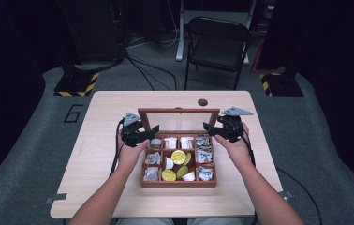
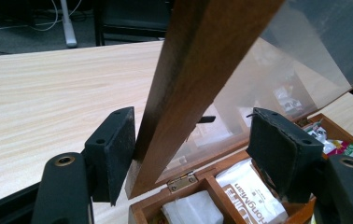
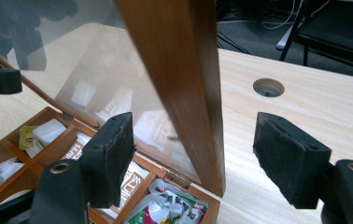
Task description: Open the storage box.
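Observation:
A wooden compartment box (image 1: 179,183) stands on the table with its glass-paned lid (image 1: 179,111) raised upright. It holds tea packets (image 1: 203,142), white cups and yellow capsules (image 1: 178,157). My left gripper (image 1: 148,133) is at the lid's left edge. In the left gripper view its jaws (image 2: 193,137) straddle the lid's wooden side rail (image 2: 184,88); the left pad (image 2: 118,149) is at or nearly on the wood and the right pad stands well off. My right gripper (image 1: 211,129) is at the lid's right edge, where its jaws (image 3: 197,135) straddle the other rail (image 3: 191,93) with gaps on both sides.
The light wooden table (image 1: 109,108) has a round cable hole (image 1: 202,102) behind the box. A black folding chair (image 1: 217,44) stands on the floor beyond the table. Stand bases with yellow-black stripes (image 1: 77,84) sit at the far left and far right.

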